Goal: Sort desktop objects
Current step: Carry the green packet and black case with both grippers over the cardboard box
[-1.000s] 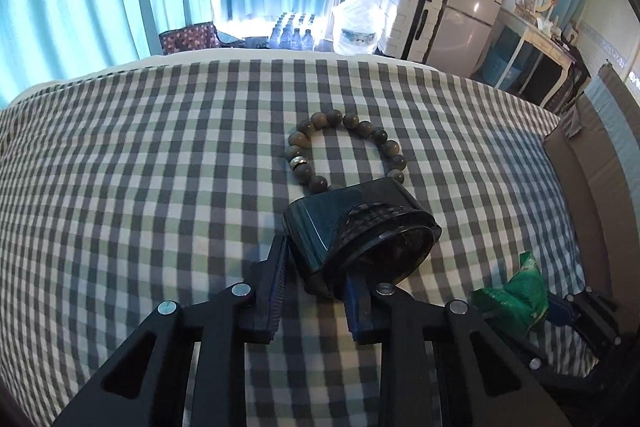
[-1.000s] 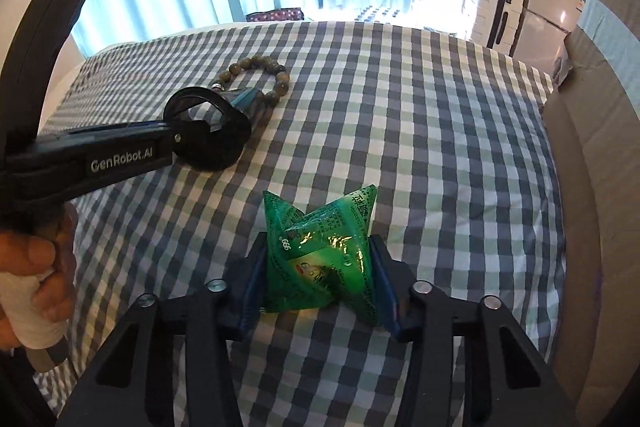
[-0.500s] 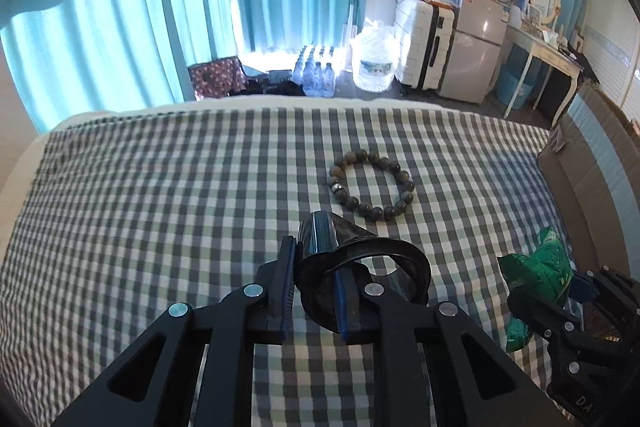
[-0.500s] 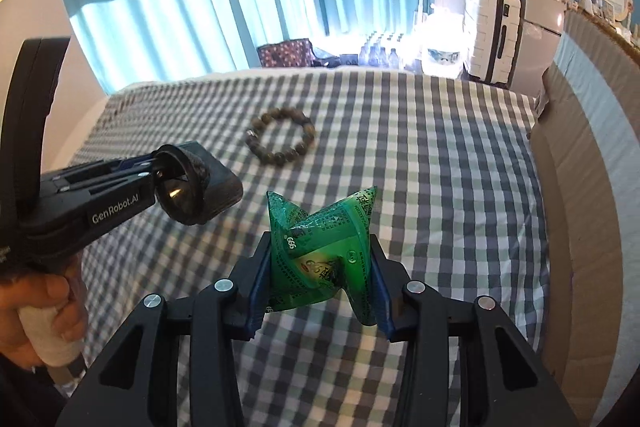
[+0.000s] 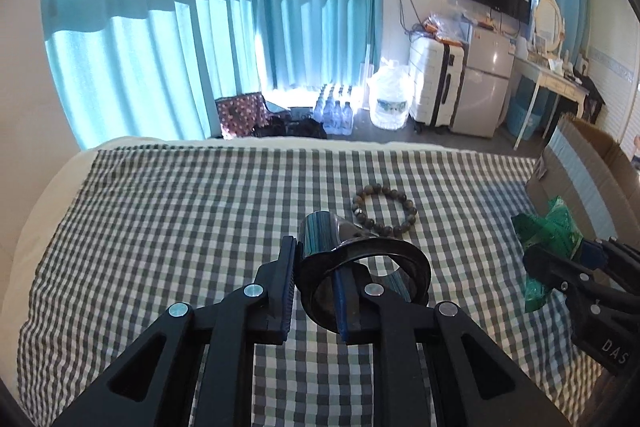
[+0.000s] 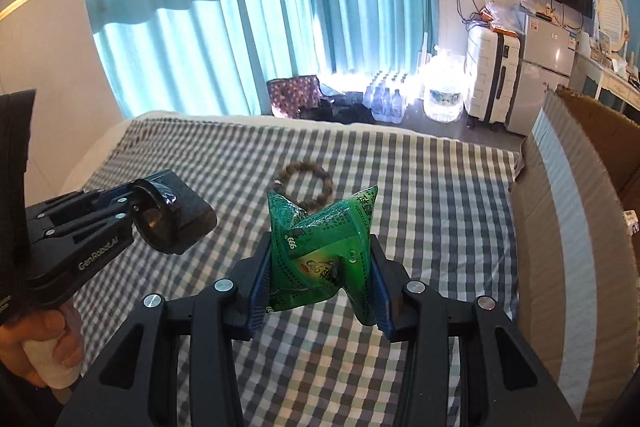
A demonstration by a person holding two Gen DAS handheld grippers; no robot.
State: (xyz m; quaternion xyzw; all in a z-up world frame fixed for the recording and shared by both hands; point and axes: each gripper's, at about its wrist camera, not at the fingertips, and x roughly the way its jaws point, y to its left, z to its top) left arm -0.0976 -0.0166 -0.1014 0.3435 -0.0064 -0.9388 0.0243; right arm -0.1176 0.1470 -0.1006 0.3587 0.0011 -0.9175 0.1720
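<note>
Right wrist view, held thing: green snack packet (image 6: 320, 251) clamped between the two pads of the right gripper (image 6: 320, 267), puffed and standing up out of the jaws, clear of the checked cloth (image 6: 420, 195).
Left wrist view, held thing: black magnifier-like piece (image 5: 360, 267), a dark ring with a glossy block on top, pinched by its rim in the left gripper (image 5: 316, 287); one finger sits outside the ring, the other inside it. It is also off the cloth.
Deciding relation: cardboard box (image 6: 580, 187) lies to the right of the right gripper, just beside it and open at the top. The right gripper is the nearer of the two; the left gripper is further off, on the far side of it.
Likely next move: carry the packet sideways over the box wall and let go; my reading, not shown.
Box contents: mostly hidden; a small pale item shows at its inner edge, unclear what.
Left on cloth: bead bracelet (image 5: 384, 209), flat, ahead of both grippers, nearer the left one.
Person: a hand (image 6: 40, 343) grips the left tool's handle.
</note>
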